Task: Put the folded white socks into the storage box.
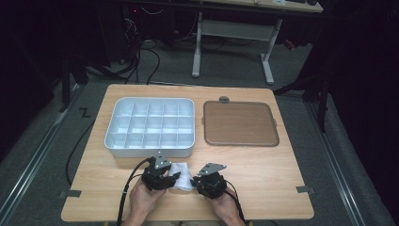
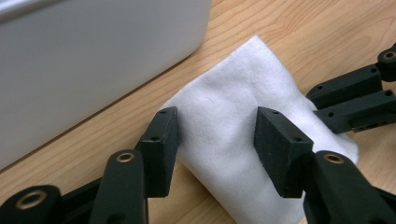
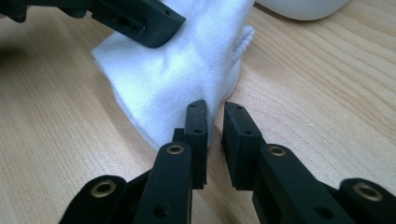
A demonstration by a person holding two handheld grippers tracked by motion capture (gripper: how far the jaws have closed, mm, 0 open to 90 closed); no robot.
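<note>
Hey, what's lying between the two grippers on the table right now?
A folded white cloth lies on the wood between the left gripper and the right gripper, as the high view shows.

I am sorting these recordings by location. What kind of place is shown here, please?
Probably a lab or workshop set up for recording, not a home. A plain wooden table stands on grey carpet, loose cables run over the floor behind it, and a second desk frame stands in a dark background.
</note>
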